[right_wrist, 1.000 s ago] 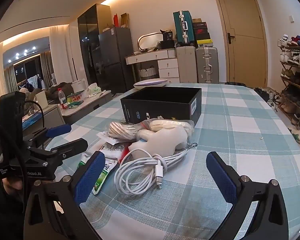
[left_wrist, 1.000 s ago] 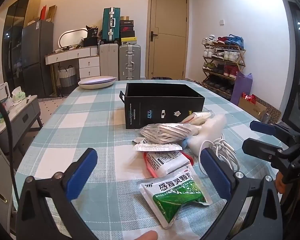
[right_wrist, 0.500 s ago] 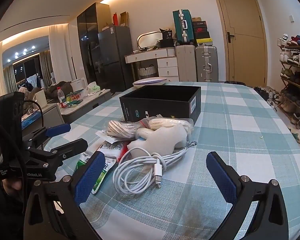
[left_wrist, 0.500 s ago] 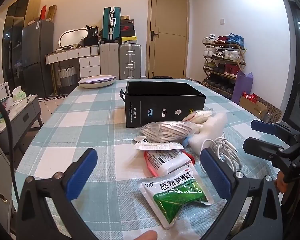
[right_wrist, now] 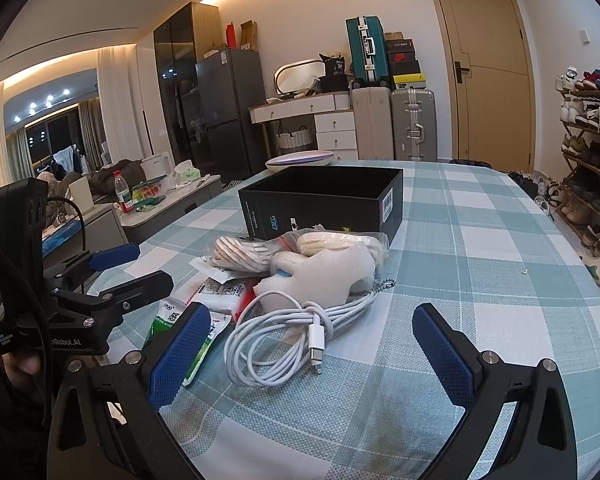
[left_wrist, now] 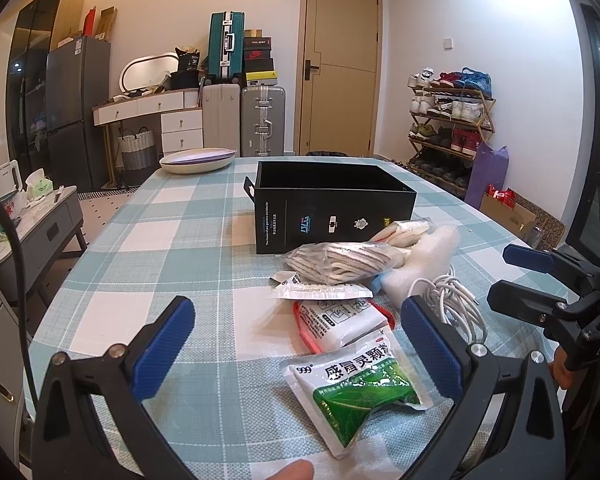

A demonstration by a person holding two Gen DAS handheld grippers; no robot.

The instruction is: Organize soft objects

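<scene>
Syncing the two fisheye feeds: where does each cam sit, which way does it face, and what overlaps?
Left wrist: on the left gripper, jaws open, over the table's near edge, facing the black box and door; a fingertip shows at bottom, the right gripper at right.
Right wrist: on the right gripper, jaws open, facing the white cable and box; the left gripper at left.
Shared: box, cable, green sachet, checked tablecloth.

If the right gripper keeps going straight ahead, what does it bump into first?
Most likely the coiled white cable, which lies right ahead between the open fingers of the right gripper. Behind it sits the white plush toy, then the black box. Exact height above the table is hard to judge.
</scene>
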